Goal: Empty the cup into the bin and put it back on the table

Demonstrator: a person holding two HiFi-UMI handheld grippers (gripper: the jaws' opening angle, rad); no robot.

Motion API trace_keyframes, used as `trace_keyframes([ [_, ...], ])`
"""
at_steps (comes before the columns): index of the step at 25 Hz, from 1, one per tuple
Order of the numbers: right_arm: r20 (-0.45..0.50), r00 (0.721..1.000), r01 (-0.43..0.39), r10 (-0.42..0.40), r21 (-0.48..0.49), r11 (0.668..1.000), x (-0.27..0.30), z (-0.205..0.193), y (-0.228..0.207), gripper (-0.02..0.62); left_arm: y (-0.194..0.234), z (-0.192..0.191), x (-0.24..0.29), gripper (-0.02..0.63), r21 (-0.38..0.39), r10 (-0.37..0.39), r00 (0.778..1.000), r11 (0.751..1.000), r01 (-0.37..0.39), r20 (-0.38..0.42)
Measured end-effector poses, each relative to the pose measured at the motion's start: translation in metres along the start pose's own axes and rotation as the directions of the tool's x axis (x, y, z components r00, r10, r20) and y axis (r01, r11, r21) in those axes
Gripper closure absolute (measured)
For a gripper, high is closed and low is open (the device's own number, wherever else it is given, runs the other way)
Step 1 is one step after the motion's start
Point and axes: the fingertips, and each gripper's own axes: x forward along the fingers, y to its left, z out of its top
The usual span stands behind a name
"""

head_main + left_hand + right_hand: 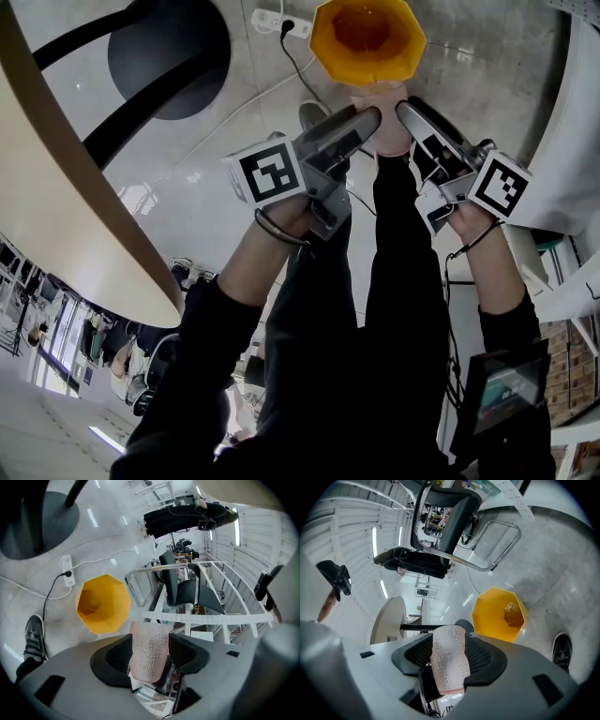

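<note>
The cup (149, 660), pale pink, translucent and dimpled, is clamped by both the left gripper (150, 641) and the right gripper (449, 645). It is off the worktop, over the floor near the yellow bin (367, 39). Its long axis runs forward along the jaws toward the bin; I cannot tell which end is the mouth.

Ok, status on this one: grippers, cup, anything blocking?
Left gripper and right gripper both clamped on the pink dimpled plastic cup. Cup aloft near the yellow octagonal floor bin; brown lump inside it. Nothing between them.
</note>
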Motion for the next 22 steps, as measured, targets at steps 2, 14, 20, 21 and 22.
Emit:
trace_keyframes([
  [2,0.002,1.000,0.012,-0.012,0.016,1.000,0.000,0.000,0.000,0.376,0.000,-0.001,-0.001,0.351,-0.044,-0.005,1.000,0.999,0.006,0.003],
  [14,-0.009,0.997,0.078,-0.078,0.044,0.996,-0.001,0.004,0.009,0.379,-0.014,0.005,0.002,0.351,-0.160,-0.033,0.999,0.987,0.031,-0.008],
  [20,-0.027,0.996,0.084,-0.083,0.027,0.996,0.001,0.003,0.012,0.379,-0.015,0.008,0.002,0.351,-0.183,-0.030,1.000,0.983,0.029,-0.007],
  [21,-0.027,0.996,0.087,-0.086,0.026,0.996,0.001,0.003,0.012,0.379,-0.015,0.008,0.002,0.351,-0.186,-0.032,0.999,0.982,0.030,-0.007],
  [22,-0.026,0.996,0.088,-0.088,0.024,0.996,0.000,0.002,0.012,0.379,-0.015,0.007,0.002,0.351,-0.188,-0.034,0.999,0.982,0.032,-0.007],
])
